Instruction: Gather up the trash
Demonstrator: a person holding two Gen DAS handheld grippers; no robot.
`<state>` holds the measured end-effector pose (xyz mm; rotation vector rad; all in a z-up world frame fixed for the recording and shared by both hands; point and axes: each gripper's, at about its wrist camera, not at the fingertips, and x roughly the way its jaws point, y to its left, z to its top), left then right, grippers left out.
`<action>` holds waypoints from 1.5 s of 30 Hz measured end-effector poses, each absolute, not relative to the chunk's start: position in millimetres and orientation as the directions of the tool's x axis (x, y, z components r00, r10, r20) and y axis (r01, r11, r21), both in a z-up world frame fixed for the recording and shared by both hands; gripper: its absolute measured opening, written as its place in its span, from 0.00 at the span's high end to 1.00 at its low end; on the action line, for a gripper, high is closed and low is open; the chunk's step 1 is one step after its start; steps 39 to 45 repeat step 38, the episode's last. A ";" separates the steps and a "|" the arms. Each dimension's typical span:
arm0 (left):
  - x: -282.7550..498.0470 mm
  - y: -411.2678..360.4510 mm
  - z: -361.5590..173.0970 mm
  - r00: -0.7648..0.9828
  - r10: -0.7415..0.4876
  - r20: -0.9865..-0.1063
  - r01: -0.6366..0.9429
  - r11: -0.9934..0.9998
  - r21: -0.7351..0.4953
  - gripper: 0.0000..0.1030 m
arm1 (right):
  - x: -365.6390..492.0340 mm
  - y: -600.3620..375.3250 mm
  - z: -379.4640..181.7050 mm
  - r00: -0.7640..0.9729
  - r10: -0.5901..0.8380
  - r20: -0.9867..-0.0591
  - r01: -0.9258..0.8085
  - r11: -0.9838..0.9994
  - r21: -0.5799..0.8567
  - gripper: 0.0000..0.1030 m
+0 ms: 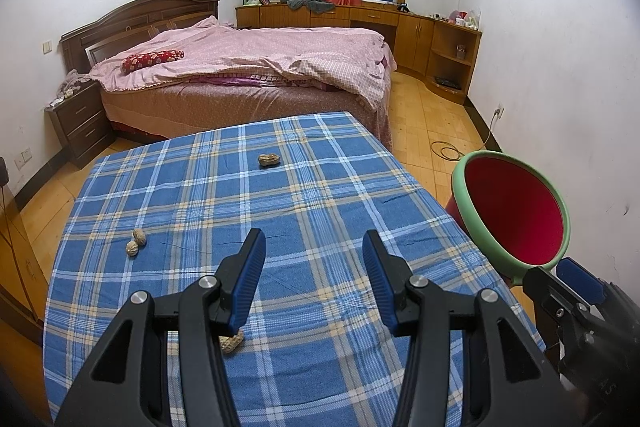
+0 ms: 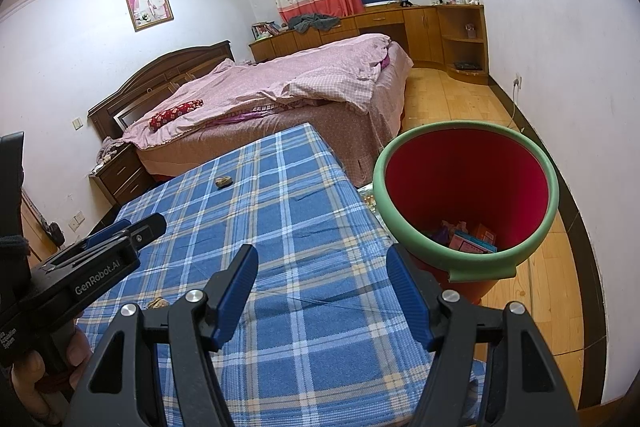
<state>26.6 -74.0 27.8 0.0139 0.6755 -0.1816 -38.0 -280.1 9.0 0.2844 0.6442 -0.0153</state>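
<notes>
Bin (image 2: 466,203), red with a green rim, is standing beside the checked table (image 2: 280,227), holding boxes and wrappers (image 2: 468,237). Peanut shells (image 1: 269,159) are lying on the cloth. Both the left gripper (image 1: 314,281) and right gripper (image 2: 322,297) are hanging open, empty.

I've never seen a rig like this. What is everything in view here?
peanuts: four, tan, on the tablecloth; one far, two left, one under the left gripper
tablecloth: one, blue plaid, over the table
trash bin: one, red with green rim, beside the table's right edge, packaging inside
bed: one, pink bedding, behind the table
left gripper: black, blue pads, jaws open, empty
right gripper: same, jaws open, empty
</notes>
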 end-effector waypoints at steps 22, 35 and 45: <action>26.7 -73.3 27.8 0.766 -0.162 -0.622 0.171 0.984 -0.045 0.51 | -38.1 -279.7 8.9 0.801 0.073 -0.594 0.102 0.961 0.256 0.33; 27.8 -72.6 27.8 0.765 -0.160 -0.624 0.169 0.985 -0.045 0.51 | -37.9 -279.2 8.1 0.801 0.073 -0.594 0.102 0.961 0.256 0.33; 28.6 -70.1 27.6 0.763 -0.158 -0.627 0.165 0.985 -0.047 0.51 | -38.0 -279.2 8.2 0.801 0.074 -0.595 0.102 0.961 0.256 0.33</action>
